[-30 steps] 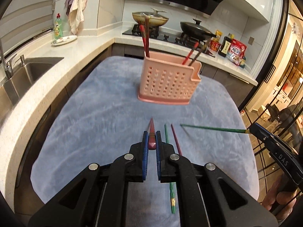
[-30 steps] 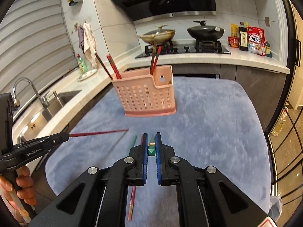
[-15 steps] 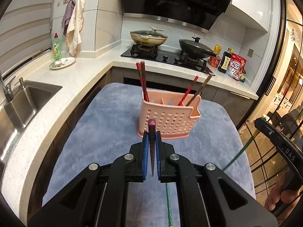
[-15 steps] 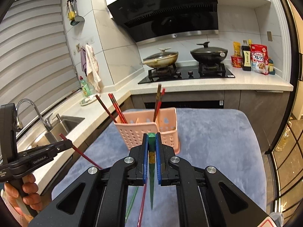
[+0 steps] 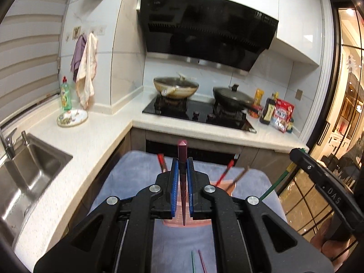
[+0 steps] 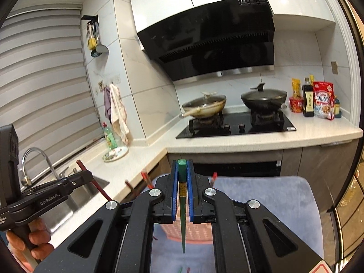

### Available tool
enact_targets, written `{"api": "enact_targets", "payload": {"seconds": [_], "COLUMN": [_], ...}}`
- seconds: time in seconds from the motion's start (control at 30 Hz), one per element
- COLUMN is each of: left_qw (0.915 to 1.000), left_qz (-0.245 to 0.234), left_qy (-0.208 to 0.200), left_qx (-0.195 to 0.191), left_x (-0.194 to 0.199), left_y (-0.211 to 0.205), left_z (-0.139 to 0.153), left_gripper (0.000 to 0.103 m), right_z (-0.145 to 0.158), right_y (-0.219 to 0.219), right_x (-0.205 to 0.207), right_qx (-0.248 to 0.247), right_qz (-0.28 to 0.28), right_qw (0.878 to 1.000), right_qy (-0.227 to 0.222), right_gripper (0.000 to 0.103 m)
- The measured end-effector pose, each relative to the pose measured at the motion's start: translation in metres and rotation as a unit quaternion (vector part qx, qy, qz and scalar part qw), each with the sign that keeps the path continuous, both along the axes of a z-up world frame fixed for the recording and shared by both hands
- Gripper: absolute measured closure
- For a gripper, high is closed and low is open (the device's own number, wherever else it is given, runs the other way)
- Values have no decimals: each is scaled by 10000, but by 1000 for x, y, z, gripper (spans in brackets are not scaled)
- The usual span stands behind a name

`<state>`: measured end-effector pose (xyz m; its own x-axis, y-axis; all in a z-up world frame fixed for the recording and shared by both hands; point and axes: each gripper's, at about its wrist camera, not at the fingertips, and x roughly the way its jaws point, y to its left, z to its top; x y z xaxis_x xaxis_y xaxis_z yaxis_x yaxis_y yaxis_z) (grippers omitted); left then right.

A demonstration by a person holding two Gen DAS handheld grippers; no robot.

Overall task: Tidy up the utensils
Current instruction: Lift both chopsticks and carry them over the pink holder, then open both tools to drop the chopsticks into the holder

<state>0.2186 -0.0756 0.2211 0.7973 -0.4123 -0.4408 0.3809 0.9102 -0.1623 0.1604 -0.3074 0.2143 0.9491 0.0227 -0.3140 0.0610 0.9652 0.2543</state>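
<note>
Gripping a maroon chopstick (image 5: 182, 182) upright, left tool (image 5: 181, 177) clamped; right tool (image 6: 181, 179) clamped on green chopstick (image 6: 182, 204), tip down

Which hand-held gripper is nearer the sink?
Left. The left hand-held gripper hangs on the side of the sink; the right hand-held gripper lies beyond it, away from the sink.

Chopsticks (image 5: 236, 175) upright in the pink basket (image 6: 195, 232) below; bare cloth (image 6: 273, 195) to its right

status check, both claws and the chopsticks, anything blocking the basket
Left claw shut on maroon chopstick. Right claw shut on green chopstick. Pink basket below, partly hidden by both claws. Nothing seen blocking it.
</note>
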Motion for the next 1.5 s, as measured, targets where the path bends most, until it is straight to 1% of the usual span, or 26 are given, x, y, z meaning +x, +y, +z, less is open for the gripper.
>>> {"api": "enact_targets", "payload": {"seconds": [0.07, 0.17, 0.3, 0.4, 0.5, 0.63, 0.73, 0.9, 0.93, 0.97, 1.0, 1.07, 1.1, 1.17, 1.2, 1.3, 1.4, 1.43, 1.5], "left_qw": [9999, 9995, 9992, 9995, 9997, 9997, 9993, 9992, 9991, 9991, 9991, 9991, 9991, 9991, 9991, 9989, 9985, 9982, 9980], "left_qz": [32, 75, 127, 135, 144, 163, 184, 222, 226, 219, 222, 260, 277, 333, 352, 378, 420, 452, 465], "left_qy": [-123, -283, -324, -194, -29, 184, 315, 344, 358, 366, 365, 346, 325, 253, 226, 149, 87, 61, 42], "left_qx": [-74, -122, -171, -193, -169, -43, -14, 7, -3, -7, 0, 42, 57, 99, 119, 233, 341, 382, 429], "left_x": [12, 26, 44, 57, 66, 77, 82, 81, 80, 80, 79, 76, 74, 67, 65, 53, 44, 39, 32], "left_y": [-4, -11, -18, -20, -22, -24, -25, -27, -26, -26, -26, -25, -25, -24, -24, -25, -25, -26, -25], "left_z": [15, 28, 30, 17, -3, -29, -43, -50, -51, -51, -50, -50, -49, -47, -46, -44, -42, -42, -42], "left_gripper": [96, 96, 96, 96, 96, 96, 96, 96, 95, 94, 92, 82, 81, 72, 70, 69, 68, 66, 65], "right_z": [11, 22, 23, 8, -16, -49, -64, -75, -76, -75, -73, -70, -68, -64, -63, -57, -54, -53, -53], "right_y": [-2, -7, -13, -16, -20, -22, -19, -18, -18, -18, -18, -18, -19, -18, -17, -15, -11, -10, -6], "right_x": [15, 36, 61, 77, 89, 98, 100, 101, 99, 97, 95, 92, 90, 84, 81, 69, 56, 51, 40], "right_qx": [5, 53, 70, 98, 197, 273, 264, 222, 230, 234, 238, 223, 219, 218, 214, 162, 130, 124, 77], "right_qz": [-54, -133, -207, -231, -220, -217, -207, -191, -205, -208, -203, -211, -215, -221, -214, -210, -197, -180, -161], "right_qw": [9999, 9997, 9995, 9997, 9994, 9980, 9972, 9963, 9965, 9965, 9966, 9969, 9970, 9974, 9975, 9980, 9983, 9984, 9986], "right_qy": [-109, -219, -231, -55, 194, 530, 673, 812, 781, 777, 760, 729, 704, 656, 633, 571, 532, 523, 506], "right_gripper": [96, 96, 96, 96, 96, 96, 96, 96, 92, 89, 88, 83, 81, 75, 75, 74, 71, 69, 68]}}
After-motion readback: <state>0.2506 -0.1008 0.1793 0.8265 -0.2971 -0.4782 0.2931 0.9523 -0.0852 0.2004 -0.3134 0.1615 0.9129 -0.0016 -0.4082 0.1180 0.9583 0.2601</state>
